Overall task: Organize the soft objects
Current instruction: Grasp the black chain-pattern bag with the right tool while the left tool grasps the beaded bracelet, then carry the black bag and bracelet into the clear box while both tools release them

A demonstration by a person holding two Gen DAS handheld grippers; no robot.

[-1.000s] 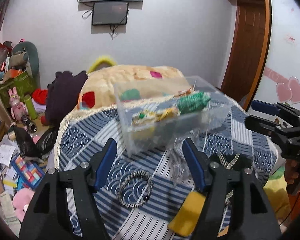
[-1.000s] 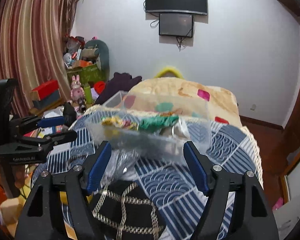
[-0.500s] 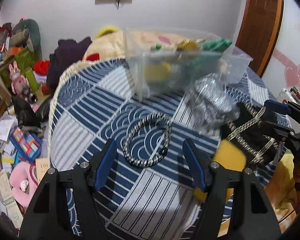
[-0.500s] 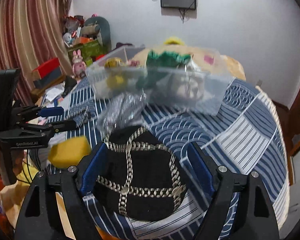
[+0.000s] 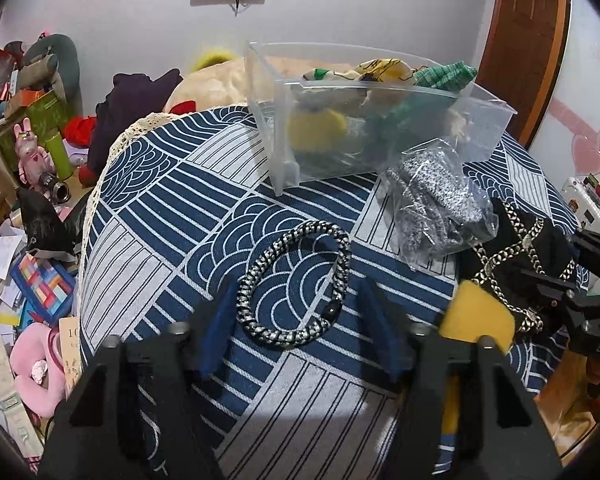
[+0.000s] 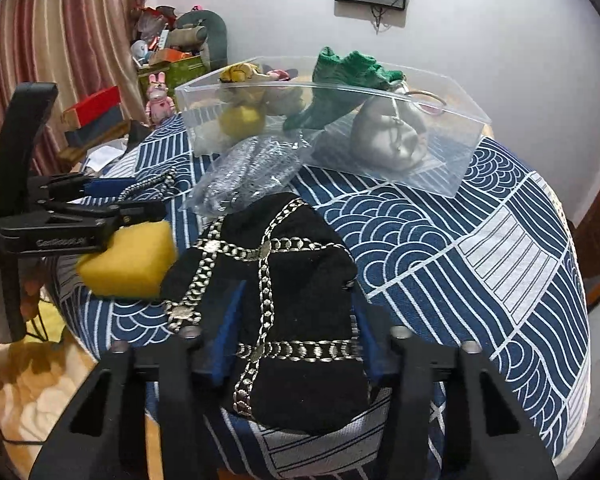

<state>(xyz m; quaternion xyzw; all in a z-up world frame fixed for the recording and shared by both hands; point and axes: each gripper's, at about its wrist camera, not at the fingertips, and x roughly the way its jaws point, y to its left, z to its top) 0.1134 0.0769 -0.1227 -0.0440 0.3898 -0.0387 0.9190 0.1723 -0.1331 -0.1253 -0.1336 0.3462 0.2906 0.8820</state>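
A black-and-white braided ring (image 5: 296, 280) lies on the blue patterned tablecloth (image 5: 160, 208). My left gripper (image 5: 298, 312) is open, its fingers on either side of the ring's near half. A black cloth with silver chains (image 6: 276, 312) lies at the table's near edge. My right gripper (image 6: 294, 332) is open, its fingers on either side of the cloth. A clear plastic bin (image 5: 376, 116) further back holds yellow, green and silver soft items; it also shows in the right wrist view (image 6: 332, 120). A yellow sponge (image 6: 128, 260) lies left of the black cloth.
A clear bag of grey knit items (image 5: 432, 200) lies between the bin and the black cloth. The table edge falls off at left to a cluttered floor (image 5: 24, 280) with toys and papers. A bed with a patterned blanket (image 5: 220, 80) stands behind the table.
Both grippers have tilted down and come closer to the table. The left now straddles the braided ring and the right now straddles the black cloth.
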